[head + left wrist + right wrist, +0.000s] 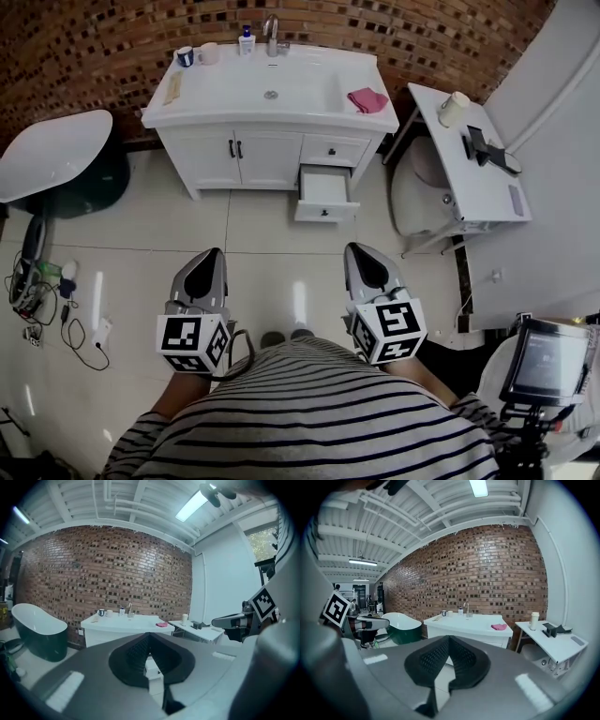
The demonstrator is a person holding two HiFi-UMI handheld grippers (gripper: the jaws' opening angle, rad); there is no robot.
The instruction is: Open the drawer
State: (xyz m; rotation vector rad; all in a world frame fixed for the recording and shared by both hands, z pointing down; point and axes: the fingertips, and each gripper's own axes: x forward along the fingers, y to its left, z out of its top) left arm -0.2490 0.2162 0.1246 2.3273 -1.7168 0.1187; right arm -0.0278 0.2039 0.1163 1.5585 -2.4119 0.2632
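A white vanity cabinet (244, 155) with a sink stands against the brick wall. Its lower right drawer (323, 195) is pulled out over the floor, and the small drawer above it (335, 150) is closed. Both grippers hover over the tiled floor well short of the cabinet, close to the person's striped shirt. My left gripper (215, 253) is shut and holds nothing. My right gripper (359, 249) is shut and empty too. In the left gripper view the shut left gripper (149, 637) partly hides the open drawer (153, 667). The right gripper view shows the shut right gripper (448, 638) below the vanity (464, 623).
A dark green bathtub (56, 159) stands at the left. A toilet (422, 197) and a white side table (469, 159) stand right of the cabinet. A pink cloth (367, 99) lies on the counter. Cables (56, 300) lie on the floor at the left, a screen on a stand (548, 361) at the right.
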